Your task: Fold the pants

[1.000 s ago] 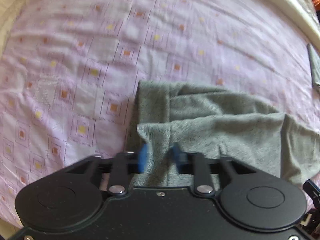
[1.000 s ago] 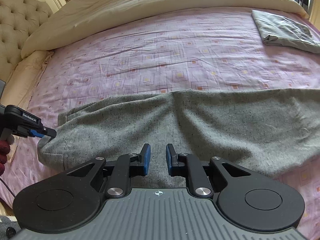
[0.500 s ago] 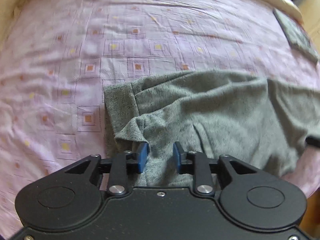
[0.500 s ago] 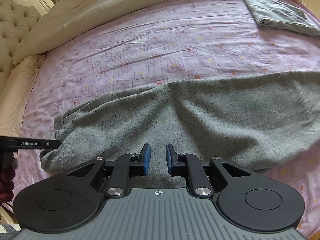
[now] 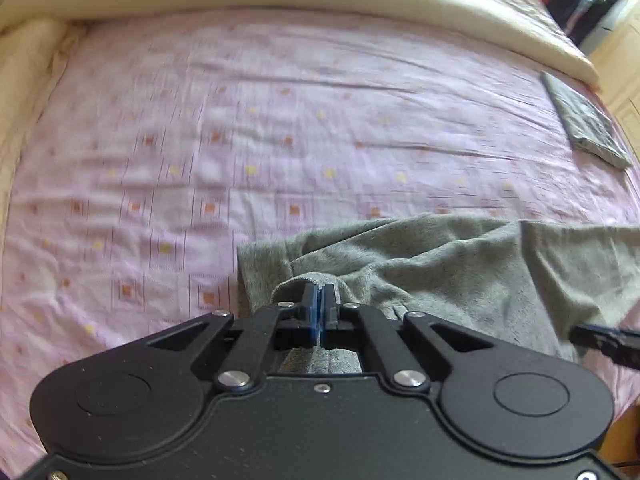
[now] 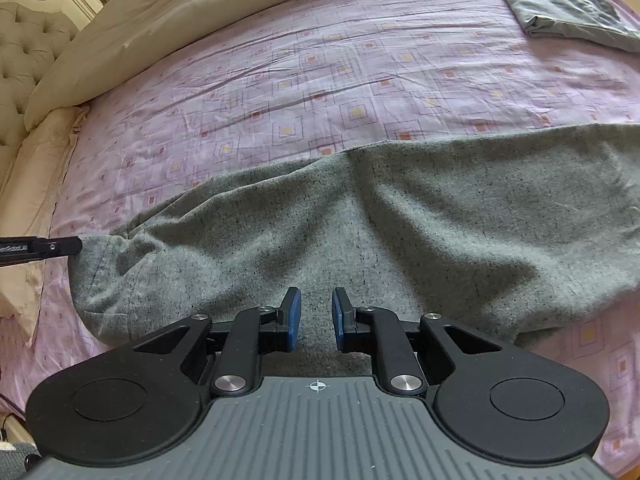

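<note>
Grey knit pants (image 6: 420,216) lie spread across the near part of a pink patterned bed sheet (image 6: 320,72). In the left wrist view the pants (image 5: 440,264) bunch at their left end. My left gripper (image 5: 319,300) is shut on a raised fold of that end; its black finger also shows at the left edge of the right wrist view (image 6: 40,247). My right gripper (image 6: 317,310) is open, hovering just above the pants' near middle edge with nothing between its blue pads.
A folded grey garment (image 6: 568,8) lies at the bed's far right corner, also in the left wrist view (image 5: 584,128). A cream duvet (image 6: 200,4) runs along the far side. A tufted headboard (image 6: 28,56) stands at the left.
My left gripper has closed on the pants' left end and lifted the fold a little. My right gripper has stayed open and moved slightly closer over the cloth.
</note>
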### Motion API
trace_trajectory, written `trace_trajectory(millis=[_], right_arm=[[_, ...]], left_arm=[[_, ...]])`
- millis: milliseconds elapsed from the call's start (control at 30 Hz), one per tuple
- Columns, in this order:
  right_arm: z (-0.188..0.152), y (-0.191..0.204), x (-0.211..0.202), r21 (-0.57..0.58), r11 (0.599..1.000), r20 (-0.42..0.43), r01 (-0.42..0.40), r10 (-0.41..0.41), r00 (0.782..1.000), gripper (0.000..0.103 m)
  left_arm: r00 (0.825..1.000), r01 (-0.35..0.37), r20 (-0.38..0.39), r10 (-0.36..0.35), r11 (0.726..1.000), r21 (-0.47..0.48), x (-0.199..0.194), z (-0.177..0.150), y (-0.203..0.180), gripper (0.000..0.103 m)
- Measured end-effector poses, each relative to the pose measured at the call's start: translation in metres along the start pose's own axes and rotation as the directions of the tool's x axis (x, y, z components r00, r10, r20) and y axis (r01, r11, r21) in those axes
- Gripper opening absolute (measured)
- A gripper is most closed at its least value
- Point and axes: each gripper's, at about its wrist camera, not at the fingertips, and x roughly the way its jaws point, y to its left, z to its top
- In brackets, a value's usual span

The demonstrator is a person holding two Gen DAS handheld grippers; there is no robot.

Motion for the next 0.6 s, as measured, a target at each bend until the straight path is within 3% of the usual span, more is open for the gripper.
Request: trace_trajectory(millis=[133, 167, 200, 233, 267, 433, 600], right_arm=[[0.004, 0.003, 0.005, -0.005, 1.0, -0.007, -0.011, 0.011, 1.0, 0.017], [0.005, 0.004, 0.006, -0.007, 1.0, -0.006, -0.015, 0.015, 1.0, 0.017], [0.006, 0.005, 0.005, -0.009, 1.0, -0.005, -0.019, 0.019, 1.0, 0.017], [0.007, 0.006, 0.005, -0.01, 1.0, -0.004, -0.022, 0.022, 1.0, 0.017], [0.008, 0.007, 0.006, -0.012, 1.0, -0.003, -0.022, 0.022, 1.0, 0.017], [0.011, 0.01, 0.006, -0.03, 0.999, -0.007, -0.016, 0.016, 1.0, 0.017], [0.012, 0.012, 0.007, -0.032, 0.999, -0.013, -0.019, 0.019, 1.0, 0.017]], left_arm=[[0.998, -0.011, -0.055, 0.013, 0.999, 0.046, 0.01, -0.003, 0.001, 0.012], [0.996, -0.003, -0.084, 0.006, 0.999, 0.036, 0.017, -0.005, 0.004, 0.019], [0.993, 0.008, -0.119, -0.006, 1.0, 0.018, 0.025, -0.007, 0.006, 0.03], [0.988, 0.024, -0.153, -0.024, 1.0, -0.002, 0.033, -0.009, 0.009, 0.051], [0.985, 0.032, -0.171, -0.035, 0.999, -0.021, 0.039, -0.011, 0.011, 0.058], [0.969, 0.058, -0.23, -0.089, 0.989, -0.135, 0.067, -0.012, 0.024, 0.065], [0.95, 0.105, -0.25, -0.189, 0.943, -0.316, 0.087, -0.002, 0.046, 0.068]])
